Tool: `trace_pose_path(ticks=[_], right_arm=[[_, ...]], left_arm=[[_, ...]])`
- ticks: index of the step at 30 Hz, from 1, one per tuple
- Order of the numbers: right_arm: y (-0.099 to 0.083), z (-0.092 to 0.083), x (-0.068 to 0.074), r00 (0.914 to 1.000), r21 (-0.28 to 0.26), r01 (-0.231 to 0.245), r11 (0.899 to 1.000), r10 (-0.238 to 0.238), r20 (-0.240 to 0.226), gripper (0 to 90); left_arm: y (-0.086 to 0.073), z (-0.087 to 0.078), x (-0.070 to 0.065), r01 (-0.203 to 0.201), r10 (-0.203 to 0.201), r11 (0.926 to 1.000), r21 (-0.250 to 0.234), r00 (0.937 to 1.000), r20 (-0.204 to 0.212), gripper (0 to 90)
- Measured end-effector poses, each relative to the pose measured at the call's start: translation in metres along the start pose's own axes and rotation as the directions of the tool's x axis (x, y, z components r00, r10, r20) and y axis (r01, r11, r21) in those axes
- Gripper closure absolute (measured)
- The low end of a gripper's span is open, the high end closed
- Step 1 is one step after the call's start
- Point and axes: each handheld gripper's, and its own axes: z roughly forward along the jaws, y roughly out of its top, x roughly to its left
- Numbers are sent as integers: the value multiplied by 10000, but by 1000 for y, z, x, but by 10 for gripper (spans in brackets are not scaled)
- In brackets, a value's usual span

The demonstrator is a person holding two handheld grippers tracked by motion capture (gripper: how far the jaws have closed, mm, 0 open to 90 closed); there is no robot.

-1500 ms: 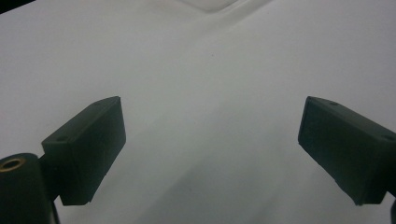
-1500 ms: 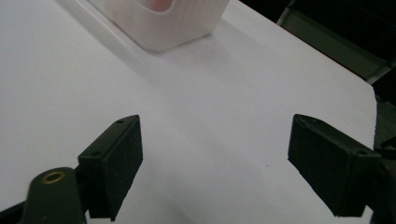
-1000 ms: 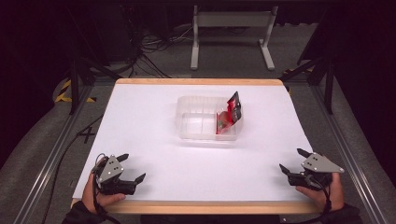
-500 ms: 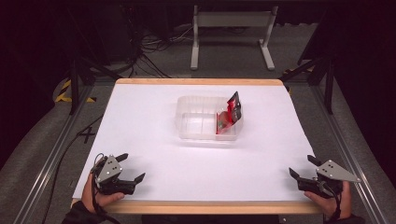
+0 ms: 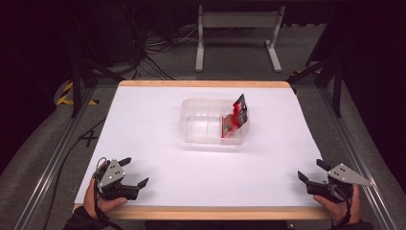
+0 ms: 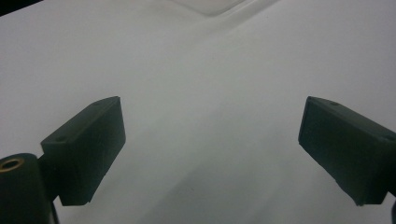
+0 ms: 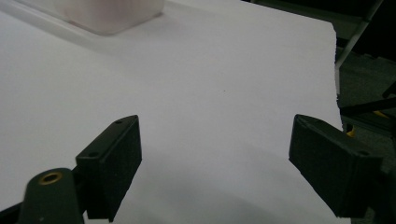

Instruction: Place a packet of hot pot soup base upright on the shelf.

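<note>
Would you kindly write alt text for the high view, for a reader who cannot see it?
A clear plastic container sits mid-table on a white tabletop, with a red and black packet standing tilted in its right end. At the near edge, a person's hands hold the left tongs and right tongs, both open and empty, well apart from the container.

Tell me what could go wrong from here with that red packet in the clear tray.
1. The red packet stands tilted against the right end of the clear tray, its top above the rim; a nudge could tip it out.
2. The tray looks light and sits loose on the white table; a one-sided push may slide it.
3. The left gripper and right gripper, both open, sit at the near edge, so any reach is long.
</note>
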Motion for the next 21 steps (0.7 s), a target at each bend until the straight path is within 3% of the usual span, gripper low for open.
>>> trace_pose_path(ticks=[4, 21], right_arm=[[1, -1, -4, 9990, -173, -437, 9989, 436, -18, 180], [1, 2, -5, 9989, 104, -461, 9989, 461, 8, 180]], left_arm=[[-2, -1, 1, 15, -15, 10000, -25, 10000, -2, 78], [-1, 1, 0, -71, 71, 9999, 82, 10000, -9, 76]])
